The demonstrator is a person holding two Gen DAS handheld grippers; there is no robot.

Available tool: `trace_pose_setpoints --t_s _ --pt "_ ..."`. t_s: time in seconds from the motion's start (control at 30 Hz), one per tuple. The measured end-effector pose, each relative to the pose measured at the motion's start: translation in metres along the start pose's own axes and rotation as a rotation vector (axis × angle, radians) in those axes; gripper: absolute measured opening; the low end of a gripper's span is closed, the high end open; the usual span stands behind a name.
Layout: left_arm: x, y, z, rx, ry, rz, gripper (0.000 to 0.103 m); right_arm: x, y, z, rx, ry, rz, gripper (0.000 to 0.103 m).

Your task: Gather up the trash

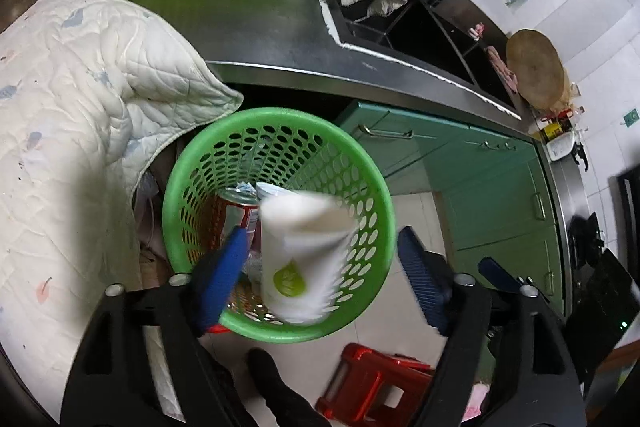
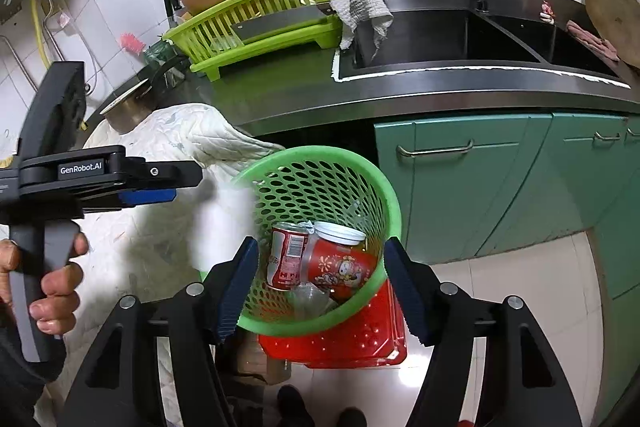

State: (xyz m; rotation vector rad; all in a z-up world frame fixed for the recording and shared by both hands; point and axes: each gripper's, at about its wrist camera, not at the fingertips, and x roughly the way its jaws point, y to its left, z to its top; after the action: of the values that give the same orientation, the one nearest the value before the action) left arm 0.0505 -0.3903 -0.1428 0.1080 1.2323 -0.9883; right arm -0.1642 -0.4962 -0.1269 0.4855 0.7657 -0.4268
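A round green perforated basket (image 1: 280, 115) stands on the floor below the counter edge. Inside it lie a red can (image 1: 236, 211) and other trash. A white paper cup (image 1: 300, 255) with a green leaf mark is motion-blurred over the basket mouth, between the blue pads of my left gripper (image 1: 322, 239); the pads stand apart from it, open. In the right wrist view my right gripper (image 2: 322, 245) is open over the same basket (image 2: 320, 151), nothing between its fingers. There the red can (image 2: 284, 255), a red cartoon cup (image 2: 340, 267) and clear plastic lie inside. A hand holds the left gripper (image 2: 160, 195) at the left.
A quilted white cloth (image 1: 80, 107) drapes left of the basket. A red plastic stool (image 2: 352, 343) sits under the basket. Behind are the steel counter (image 2: 440, 95), sink (image 2: 440, 35), green dish rack (image 2: 256, 27) and green cabinets (image 2: 480, 187).
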Motion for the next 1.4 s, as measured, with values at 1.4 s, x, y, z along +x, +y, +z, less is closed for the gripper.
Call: trace_pose_setpoints --t_s 1.4 --pt "-0.238 0.146 -0.097 -0.143 -0.453 0.515 0.087 0.016 0.203 0.027 -0.371 0.044 0.243 0.084"
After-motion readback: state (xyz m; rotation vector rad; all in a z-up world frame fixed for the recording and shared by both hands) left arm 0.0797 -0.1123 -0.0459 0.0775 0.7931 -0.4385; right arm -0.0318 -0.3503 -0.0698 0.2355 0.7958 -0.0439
